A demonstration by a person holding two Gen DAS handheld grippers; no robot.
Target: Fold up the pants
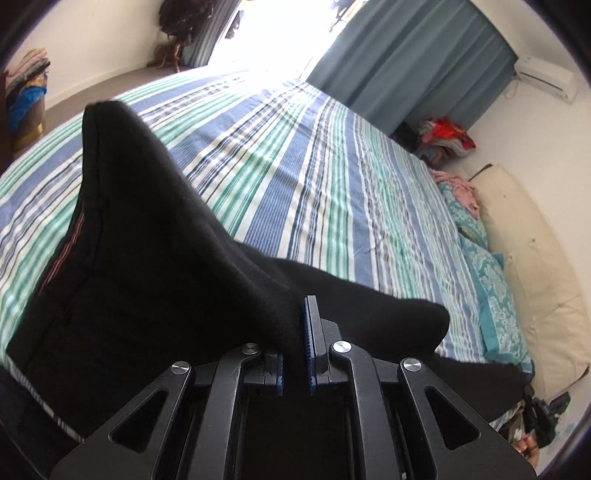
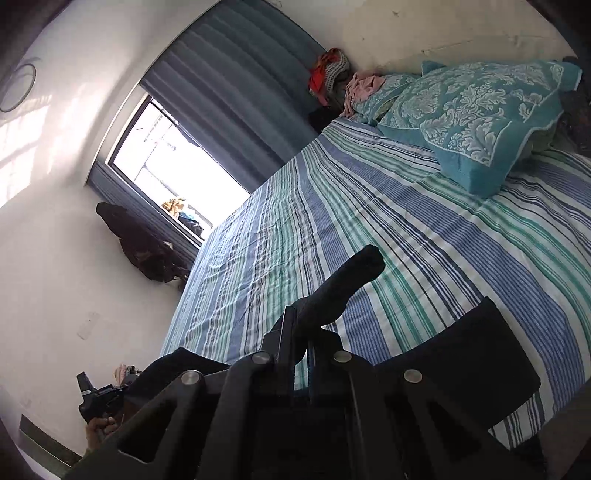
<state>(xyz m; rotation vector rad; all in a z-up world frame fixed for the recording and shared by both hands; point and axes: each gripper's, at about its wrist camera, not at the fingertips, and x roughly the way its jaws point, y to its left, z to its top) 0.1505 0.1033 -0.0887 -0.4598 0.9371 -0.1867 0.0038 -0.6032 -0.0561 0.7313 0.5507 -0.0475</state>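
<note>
Pants (image 1: 147,229): black, lifted above the near edge of the bed (image 1: 332,177), stretched between both tools so the cloth hangs free for folding.
Left gripper (image 1: 295,332): jaws clamped on a bunched fold, blue pads pressing the fabric.
Right gripper (image 2: 301,328): jaws closed on another pinch of pants, a tuft poking beyond them.
Bed: striped sheet, likely the laying surface; pillows (image 2: 476,110) at the head end.

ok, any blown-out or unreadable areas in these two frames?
Left wrist: window clipped to white; black pants almost textureless, fisheye bending the bed. Right wrist: window also clipped, glare on the wall, gripper in deep shadow.
</note>
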